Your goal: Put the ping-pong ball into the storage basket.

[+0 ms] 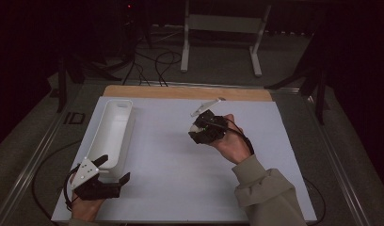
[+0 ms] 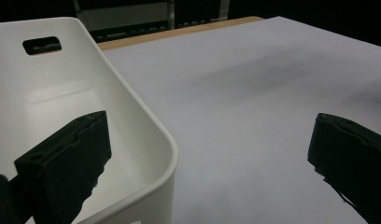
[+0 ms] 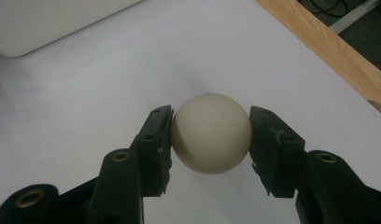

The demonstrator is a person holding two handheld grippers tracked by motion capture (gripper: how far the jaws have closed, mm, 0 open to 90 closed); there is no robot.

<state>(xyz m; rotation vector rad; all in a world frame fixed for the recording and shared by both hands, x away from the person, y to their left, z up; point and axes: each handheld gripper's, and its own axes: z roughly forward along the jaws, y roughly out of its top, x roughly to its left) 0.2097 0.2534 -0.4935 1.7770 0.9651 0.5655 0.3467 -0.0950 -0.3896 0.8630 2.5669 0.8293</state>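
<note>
Right hand-held gripper [image 3: 211, 135] is grasping the cream ball [image 3: 211, 133] above the surface [image 1: 180, 160]; placement in white bin [image 1: 112, 134] is pending. Left hand-held gripper [image 1: 116, 170] is waiting released.

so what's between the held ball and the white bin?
Nothing: bare white table sheet separates the ball, clamped in the right gripper, from the white bin. High view shows it.
</note>
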